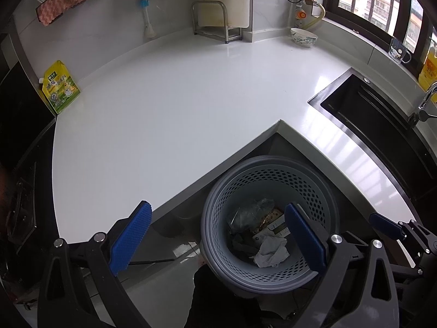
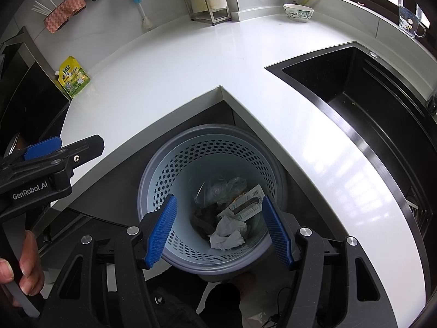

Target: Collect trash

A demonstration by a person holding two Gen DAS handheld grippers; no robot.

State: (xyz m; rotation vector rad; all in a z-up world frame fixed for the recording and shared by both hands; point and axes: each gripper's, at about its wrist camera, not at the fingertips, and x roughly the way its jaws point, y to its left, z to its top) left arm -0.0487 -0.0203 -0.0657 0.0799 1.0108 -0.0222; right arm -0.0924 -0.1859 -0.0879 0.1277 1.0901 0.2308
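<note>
A grey perforated waste basket (image 1: 273,180) (image 2: 174,164) stands on the floor in the inner corner of the white counter. Inside lie a crumpled white tissue (image 1: 271,254) (image 2: 228,235), a clear plastic bag (image 1: 254,213) (image 2: 218,188), a printed packet (image 2: 248,202) and some dark scraps. My left gripper (image 1: 218,239) hangs open above the basket's left side, its blue pads holding nothing. My right gripper (image 2: 220,229) is open over the basket, also with nothing between its pads. In the right wrist view the left gripper's blue fingertips (image 2: 41,147) show at the left edge.
A yellow-green pouch (image 1: 61,87) (image 2: 73,78) leans at the counter's far left. A black sink (image 1: 377,114) (image 2: 355,90) is set in on the right. A bowl (image 1: 303,37), a metal rack (image 1: 210,19) and a glass cup (image 1: 398,52) stand along the back. A person's hand (image 2: 24,262) grips a handle.
</note>
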